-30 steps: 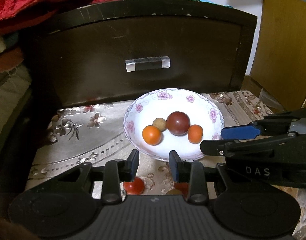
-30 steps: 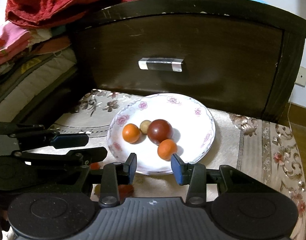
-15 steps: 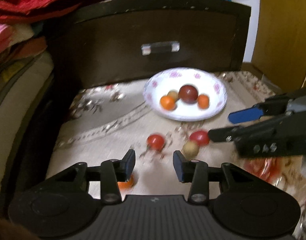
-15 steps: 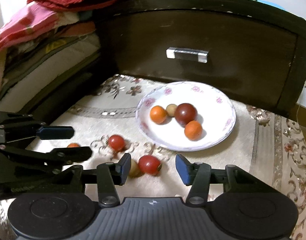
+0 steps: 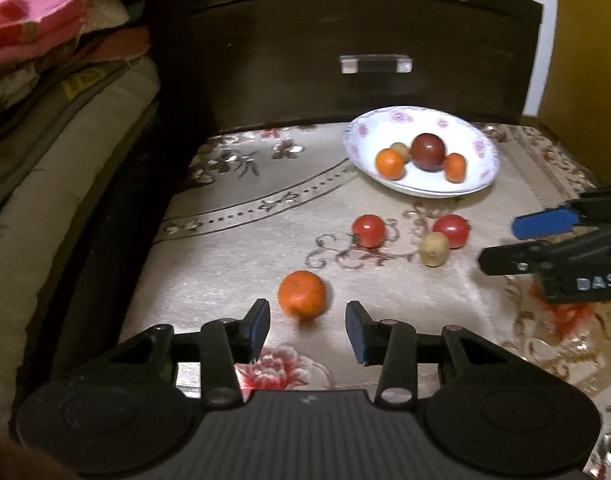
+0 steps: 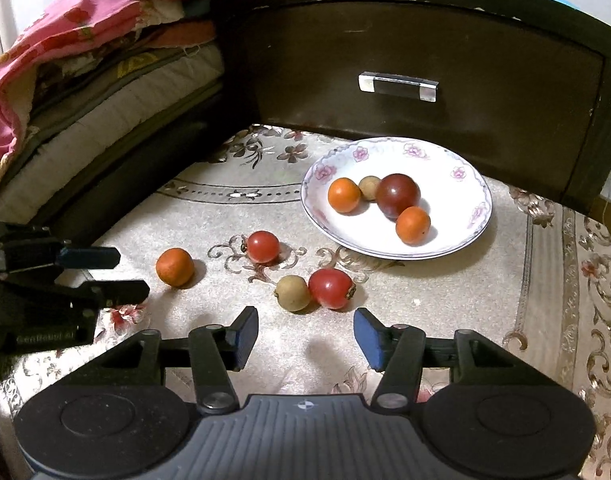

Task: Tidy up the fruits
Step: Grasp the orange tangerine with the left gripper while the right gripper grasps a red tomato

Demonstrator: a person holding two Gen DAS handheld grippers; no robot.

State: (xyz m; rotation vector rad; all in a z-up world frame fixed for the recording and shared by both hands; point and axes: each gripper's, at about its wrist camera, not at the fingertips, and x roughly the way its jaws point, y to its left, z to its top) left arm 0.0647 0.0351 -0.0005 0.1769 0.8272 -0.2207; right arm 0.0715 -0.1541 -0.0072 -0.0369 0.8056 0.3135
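Observation:
A white flowered plate holds two orange fruits, a small tan fruit and a dark red fruit. On the cloth lie an orange fruit, two red tomatoes and a tan fruit. My left gripper is open, empty, with the orange fruit just beyond its tips. My right gripper is open, empty, just short of the tan fruit and a tomato.
A dark wooden drawer front with a clear handle stands behind the plate. Folded bedding and red cloth are stacked at the left. A patterned cloth covers the surface. A yellow wooden cabinet is at the right.
Both grippers have pulled back and away from the plate, bringing the loose fruits on the cloth into view. Both stayed open. The fruits have not moved.

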